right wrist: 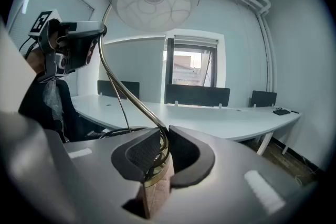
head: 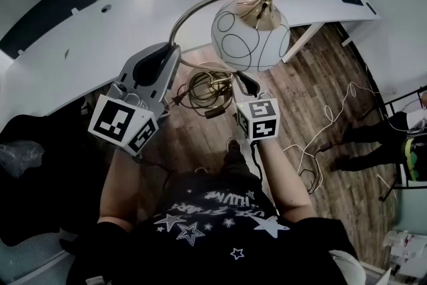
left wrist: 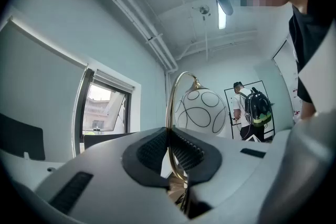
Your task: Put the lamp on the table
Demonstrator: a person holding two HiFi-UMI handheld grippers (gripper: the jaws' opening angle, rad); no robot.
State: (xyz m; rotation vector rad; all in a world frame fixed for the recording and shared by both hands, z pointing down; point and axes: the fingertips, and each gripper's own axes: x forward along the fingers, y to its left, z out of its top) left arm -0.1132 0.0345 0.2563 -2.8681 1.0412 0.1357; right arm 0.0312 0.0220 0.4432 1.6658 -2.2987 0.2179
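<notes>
Left gripper (head: pixel 171 53) fingers clamped on the curved brass arm of the lamp (head: pixel 251 33), which is held in the air over the wood floor (head: pixel 320 93) short of the white bench (head: pixel 100 30), right gripper (head: pixel 244 81) fingers clamped on its lower stem.

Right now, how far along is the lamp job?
Done: the lamp is lifted, held in the air, not on the table. In hand: left gripper shut on its brass stem, right gripper shut on the stem lower down. Left: carry it over the table and set it down.
</notes>
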